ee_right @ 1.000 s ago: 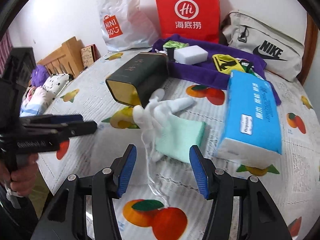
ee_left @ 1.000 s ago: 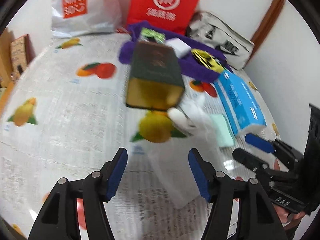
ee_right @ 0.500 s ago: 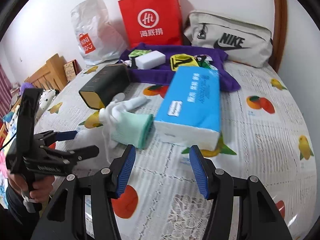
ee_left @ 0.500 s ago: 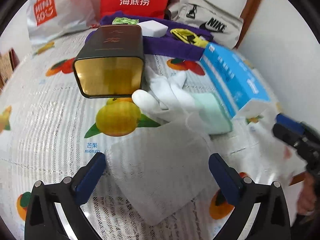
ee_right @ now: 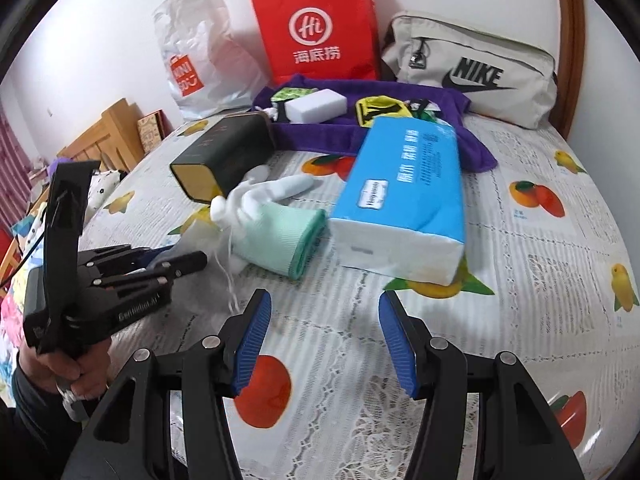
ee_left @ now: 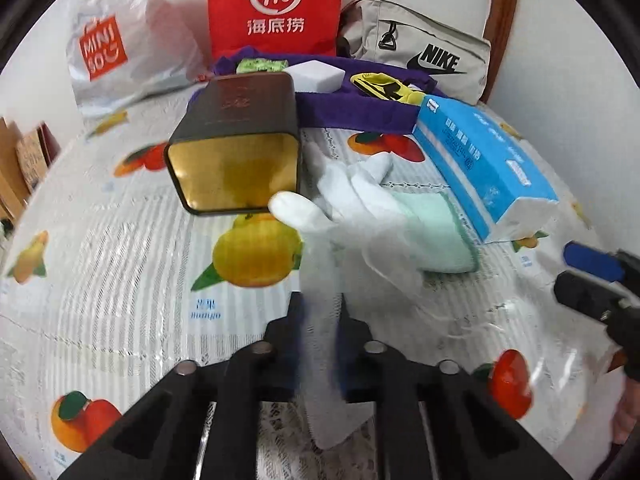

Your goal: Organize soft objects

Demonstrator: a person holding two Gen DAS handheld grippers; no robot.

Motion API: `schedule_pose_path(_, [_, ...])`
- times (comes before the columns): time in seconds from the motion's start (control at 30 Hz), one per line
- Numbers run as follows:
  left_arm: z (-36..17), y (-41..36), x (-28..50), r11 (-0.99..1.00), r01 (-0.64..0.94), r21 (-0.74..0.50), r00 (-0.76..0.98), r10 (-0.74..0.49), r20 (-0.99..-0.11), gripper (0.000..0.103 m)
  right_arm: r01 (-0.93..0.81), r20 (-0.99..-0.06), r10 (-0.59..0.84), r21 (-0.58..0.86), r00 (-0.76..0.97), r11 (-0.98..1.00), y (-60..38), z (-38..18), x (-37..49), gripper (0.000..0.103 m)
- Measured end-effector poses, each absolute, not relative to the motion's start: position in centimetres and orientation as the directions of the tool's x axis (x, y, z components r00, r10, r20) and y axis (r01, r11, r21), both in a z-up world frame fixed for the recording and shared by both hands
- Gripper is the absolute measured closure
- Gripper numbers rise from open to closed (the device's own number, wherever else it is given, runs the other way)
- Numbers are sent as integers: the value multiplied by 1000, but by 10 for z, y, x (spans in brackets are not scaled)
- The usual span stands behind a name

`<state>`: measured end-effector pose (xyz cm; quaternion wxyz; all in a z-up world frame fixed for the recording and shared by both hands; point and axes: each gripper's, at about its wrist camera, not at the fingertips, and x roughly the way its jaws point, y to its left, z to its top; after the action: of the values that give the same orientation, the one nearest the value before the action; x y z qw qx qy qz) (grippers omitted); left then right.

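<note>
My left hand-held gripper [ee_left: 320,344] has just closed on the thin white cloth [ee_left: 324,280] right by the glove [ee_left: 384,216] on the bed [ee_left: 100,240] (my right hand-held gripper [ee_right: 324,336] hangs half-open, well off).

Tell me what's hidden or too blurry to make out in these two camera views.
- Left gripper pads, left wrist view: motion-blurred where they have just closed on the white mask.
- Mask, right wrist view: mostly hidden behind the left gripper.
- Tin contents, both views: not visible.
</note>
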<state>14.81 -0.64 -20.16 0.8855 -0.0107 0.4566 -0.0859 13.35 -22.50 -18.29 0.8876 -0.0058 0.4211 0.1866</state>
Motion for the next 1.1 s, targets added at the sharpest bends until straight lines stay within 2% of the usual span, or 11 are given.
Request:
schedule_pose_path(0.07, [-200, 3, 146, 978, 146, -148, 556, -205, -806, 93, -347, -750, 328, 140, 574, 928, -220, -183, 132, 47])
schedule_pose_path(0.2, [-192, 21, 140, 977, 123, -173, 569, -212, -795, 93, -356, -753, 325, 129, 572, 926, -215, -183, 130, 47])
schedule_pose_path(0.4, [-192, 49, 139, 983, 69, -173, 563, -181, -807, 93, -368, -751, 329, 123, 572, 922, -209, -180, 130, 47])
schedule_pose_path(0.5, [-199, 57, 140, 983, 44, -180, 538, -176, -825, 89, -374, -756, 329, 121, 566, 920, -206, -181, 130, 47])
schedule_pose_path(0.53, [-200, 58, 140, 979, 46, -199, 540, -192, -820, 83, -374, -757, 329, 120, 565, 919, -206, -181, 131, 47])
schedule_pose_path(0.6, [-198, 57, 138, 972, 52, -228, 543, -219, -810, 55, -376, -760, 331, 123, 559, 919, -205, -183, 132, 47])
schedule_pose_path(0.63, [-198, 53, 138, 974, 62, -220, 543, -218, -811, 29, -377, -762, 331, 124, 556, 918, -205, -184, 132, 47])
schedule_pose_path(0.67, [-199, 50, 137, 976, 68, -208, 543, -211, -813, 25, -379, -764, 331, 123, 553, 917, -204, -184, 132, 47])
schedule_pose_path(0.9, [-203, 22, 138, 992, 87, -93, 546, -125, -829, 15, -379, -763, 332, 124, 555, 917, -207, -185, 131, 47])
schedule_pose_path(1.0, [-208, 4, 137, 993, 118, -31, 545, -91, -834, 7, -372, -765, 334, 133, 551, 919, -210, -187, 132, 47])
schedule_pose_path(1.1, [-211, -6, 134, 992, 127, 23, 566, -53, -823, 5, -366, -768, 335, 141, 545, 920, -211, -190, 133, 47])
